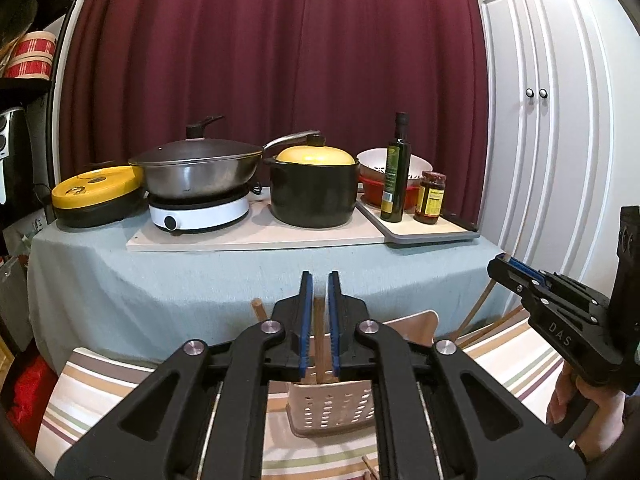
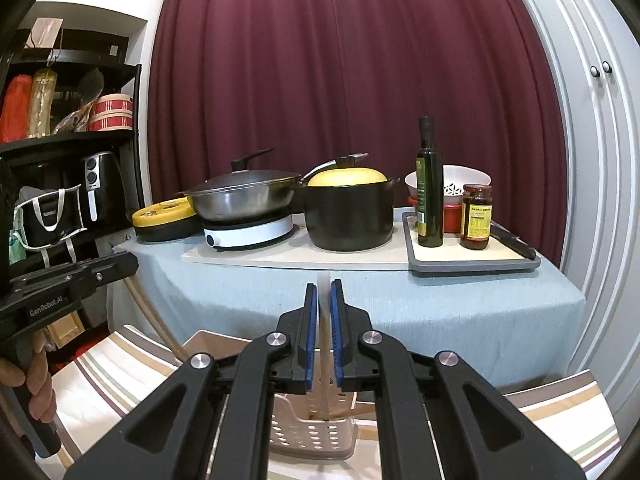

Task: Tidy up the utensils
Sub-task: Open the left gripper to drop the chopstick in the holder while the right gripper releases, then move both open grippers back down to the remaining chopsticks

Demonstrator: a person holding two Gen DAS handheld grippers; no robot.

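In the left wrist view my left gripper [image 1: 319, 280] has its blue pads closed to a narrow gap around a thin wooden utensil handle [image 1: 319, 336]. The handle runs down into a beige perforated utensil basket [image 1: 332, 408] right beneath the fingers. My right gripper [image 1: 502, 260] shows at the right edge, held by a hand. In the right wrist view my right gripper [image 2: 324, 292] is shut on a pale flat utensil handle [image 2: 323, 280] that stands upright over the same basket [image 2: 312, 432]. The left gripper [image 2: 128, 264] shows at the left edge.
The basket stands on a striped cloth [image 1: 100, 384]. Behind it, a table under a blue-grey cloth [image 1: 200, 280] carries a lidded wok [image 1: 196, 172] on a hotplate, a black pot with a yellow lid [image 1: 314, 192], an oil bottle [image 1: 396, 172] and a sauce jar [image 1: 431, 198]. Another wooden handle [image 1: 258, 308] sticks up left of the fingers.
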